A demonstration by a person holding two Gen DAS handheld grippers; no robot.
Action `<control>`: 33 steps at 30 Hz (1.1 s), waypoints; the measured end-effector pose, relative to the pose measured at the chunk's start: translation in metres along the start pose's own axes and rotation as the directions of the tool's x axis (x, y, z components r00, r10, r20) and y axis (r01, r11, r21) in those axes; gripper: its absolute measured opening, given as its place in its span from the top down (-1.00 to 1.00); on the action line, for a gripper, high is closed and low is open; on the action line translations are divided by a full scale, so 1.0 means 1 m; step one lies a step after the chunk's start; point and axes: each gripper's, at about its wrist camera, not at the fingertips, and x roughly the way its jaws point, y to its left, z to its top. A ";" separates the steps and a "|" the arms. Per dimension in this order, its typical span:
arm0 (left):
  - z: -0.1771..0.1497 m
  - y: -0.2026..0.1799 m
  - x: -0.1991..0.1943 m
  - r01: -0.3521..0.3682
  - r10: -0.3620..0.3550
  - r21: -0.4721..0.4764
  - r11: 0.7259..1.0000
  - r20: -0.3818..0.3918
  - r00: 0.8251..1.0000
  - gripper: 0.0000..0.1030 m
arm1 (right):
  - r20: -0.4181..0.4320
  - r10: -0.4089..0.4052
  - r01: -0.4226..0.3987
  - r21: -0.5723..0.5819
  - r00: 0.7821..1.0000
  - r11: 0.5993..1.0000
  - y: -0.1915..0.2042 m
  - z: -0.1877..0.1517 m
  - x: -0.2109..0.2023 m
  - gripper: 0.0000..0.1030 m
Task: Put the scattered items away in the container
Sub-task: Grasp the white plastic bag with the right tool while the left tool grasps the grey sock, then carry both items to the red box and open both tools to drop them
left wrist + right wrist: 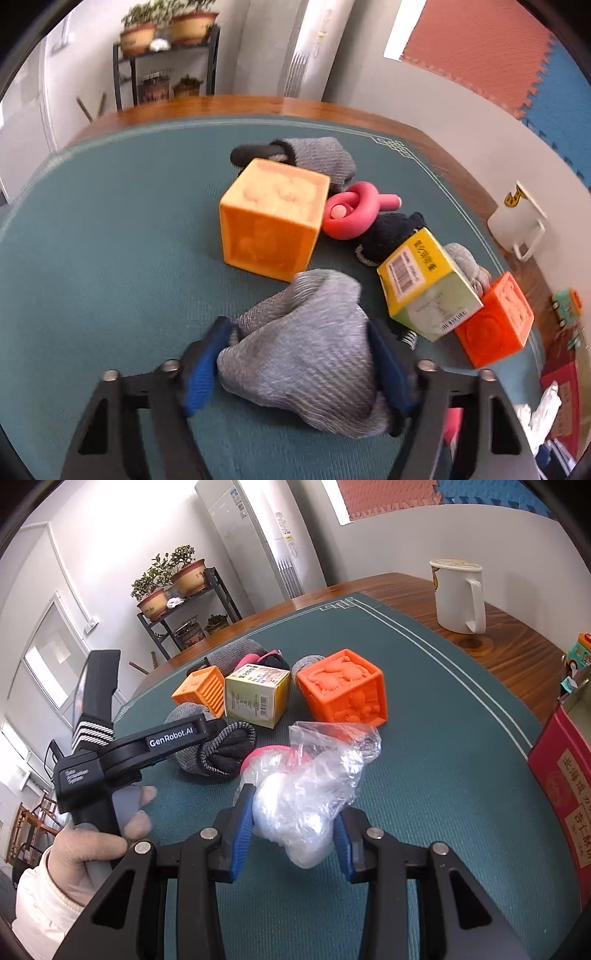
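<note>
- Green matting covers the wooden desk I'm working over, with a plant shelf and a tall white unit against the far wall.
- My left gripper is closed around a grey sock bundle, blue pads pressing both flanks; the bundle sits low over the mat, near the pale orange cube.
- I judge the sock to be soft and light: it squashes under the pads, so a grip across the thick middle suits it, and loose folds may sag or slip.
- My right gripper pinches a crumpled clear plastic bag between its pads, in front of the bright orange cube.
- The bag looks feather-light, slick and crinkly; I'd hold the dense bunched part, not the loose flap on top.
- The small carton seems stiff and easy to crush at the corners; the cubes look rubbery.
- Something pink lies behind the bag; I can't tell what.
- A red box at the right edge is cut off; whether it is the container, I can't say.
- Left view is motion-blurred.
</note>
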 end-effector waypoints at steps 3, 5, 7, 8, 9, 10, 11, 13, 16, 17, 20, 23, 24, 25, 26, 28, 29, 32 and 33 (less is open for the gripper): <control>-0.009 -0.005 -0.010 -0.014 0.014 0.026 1.000 0.023 1.000 -0.11 | 0.010 -0.001 0.001 0.003 1.000 1.000 -0.001 0.000 -0.002 0.17; -0.013 -0.006 -0.018 -0.018 0.017 0.025 1.000 0.037 0.999 -0.06 | 0.016 -0.001 0.001 0.005 1.000 1.000 -0.001 0.000 -0.003 0.17; -0.018 -0.008 -0.030 -0.045 0.043 0.032 0.998 0.066 0.997 -0.05 | 0.023 -0.002 0.002 0.006 1.000 1.000 -0.002 0.000 -0.004 0.18; -0.021 -0.010 -0.039 -0.070 0.066 0.043 0.997 0.091 0.994 -0.05 | 0.026 -0.002 0.002 0.007 1.000 1.000 -0.002 0.001 -0.004 0.17; -0.024 -0.012 -0.048 -0.093 0.086 0.052 0.994 0.115 0.990 -0.05 | 0.029 -0.003 0.003 0.008 1.000 1.000 -0.003 0.001 -0.005 0.17; -0.027 -0.013 -0.057 -0.111 0.102 0.060 0.992 0.138 0.985 -0.05 | 0.033 -0.003 0.003 0.009 0.999 1.000 -0.003 0.001 -0.006 0.18; -0.030 -0.015 -0.065 -0.129 0.117 0.067 0.989 0.161 0.980 -0.05 | 0.036 -0.003 0.003 0.010 0.999 1.000 -0.003 0.001 -0.006 0.18; -0.036 -0.017 -0.083 -0.162 0.144 0.077 0.984 0.202 0.969 -0.05 | 0.042 -0.004 0.004 0.012 0.999 1.000 -0.004 0.001 -0.007 0.18; -0.045 -0.020 -0.108 -0.205 0.176 0.089 0.975 0.256 0.950 -0.05 | 0.057 -0.007 0.007 0.013 0.998 1.000 -0.003 0.001 -0.010 0.18; -0.048 -0.022 -0.114 -0.215 0.183 0.093 0.972 0.270 0.945 -0.05 | 0.063 -0.009 0.009 0.014 0.998 1.000 -0.003 0.001 -0.012 0.18; -0.048 -0.023 -0.129 -0.228 0.191 0.098 0.969 0.292 0.937 -0.06 | 0.084 -0.015 0.013 0.020 0.996 1.000 -0.003 0.002 -0.016 0.18; -0.046 -0.030 -0.134 -0.230 0.190 0.106 0.967 0.301 0.935 -0.06 | 0.120 -0.037 0.034 0.027 0.992 0.999 -0.006 0.003 -0.023 0.18; -0.046 -0.033 -0.135 -0.232 0.189 0.110 0.967 0.305 0.934 -0.06 | 0.129 -0.047 0.043 0.031 0.991 0.999 -0.007 0.003 -0.026 0.18; -0.047 -0.037 -0.136 -0.233 0.187 0.116 0.966 0.309 0.932 -0.06 | 0.138 -0.052 0.048 0.036 0.989 0.998 -0.009 0.003 -0.031 0.18; -0.048 -0.042 -0.137 -0.234 0.186 0.123 0.964 0.313 0.931 -0.06 | 0.148 -0.056 0.050 0.041 0.987 0.998 -0.012 0.002 -0.037 0.18; -0.048 -0.052 -0.138 -0.236 0.182 0.135 0.962 0.322 0.929 -0.06 | 0.176 -0.081 0.073 0.050 0.981 0.996 -0.020 0.001 -0.054 0.18; -0.047 -0.058 -0.136 -0.235 0.180 0.140 0.962 0.326 0.928 -0.06 | 0.191 -0.095 0.086 0.055 0.977 0.995 -0.024 0.000 -0.062 0.18; -0.049 -0.076 -0.139 -0.218 0.153 0.165 0.962 0.334 0.930 -0.06 | 0.233 -0.132 0.115 0.089 0.964 0.989 -0.044 -0.001 -0.089 0.17; -0.050 -0.084 -0.139 -0.209 0.141 0.177 0.962 0.335 0.932 -0.06 | 0.250 -0.155 0.132 0.106 0.956 0.986 -0.054 -0.002 -0.101 0.17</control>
